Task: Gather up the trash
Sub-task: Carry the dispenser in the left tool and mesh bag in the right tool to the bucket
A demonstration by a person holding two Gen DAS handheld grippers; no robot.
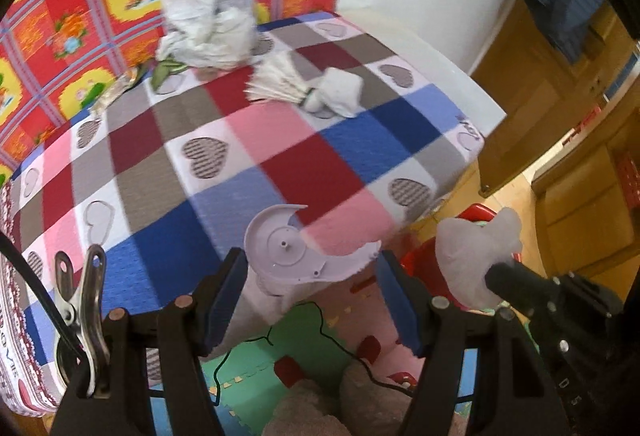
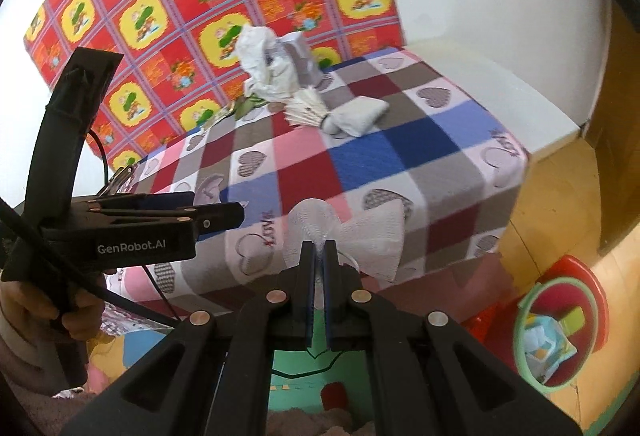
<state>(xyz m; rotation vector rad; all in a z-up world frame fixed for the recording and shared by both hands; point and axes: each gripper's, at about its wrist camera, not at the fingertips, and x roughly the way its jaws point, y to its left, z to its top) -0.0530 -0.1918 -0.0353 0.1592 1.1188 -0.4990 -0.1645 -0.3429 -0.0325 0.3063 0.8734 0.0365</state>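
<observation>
My left gripper [image 1: 310, 262] holds a broken lilac plastic disc [image 1: 284, 248] between its blue pads, in the air over the bed's near edge. My right gripper [image 2: 319, 248] is shut on a white paper tissue [image 2: 360, 236] that fans out past its fingertips. In the left wrist view the right gripper [image 1: 496, 274] shows at the right with that tissue [image 1: 476, 252]. The left gripper [image 2: 238, 214] appears side-on at the left of the right wrist view. On the chequered bed lie a shuttlecock [image 1: 280, 80], a folded tissue [image 1: 342, 92] and a crumpled white heap [image 1: 208, 24].
A red bin with a green rim [image 2: 520, 320] stands on the floor to the right of the bed and holds some scraps. Wrappers [image 1: 116, 88] lie by the patterned headboard [image 1: 60, 16]. Foam play mats [image 1: 300, 340] cover the floor below; wooden cabinets [image 1: 580, 116] stand to the right.
</observation>
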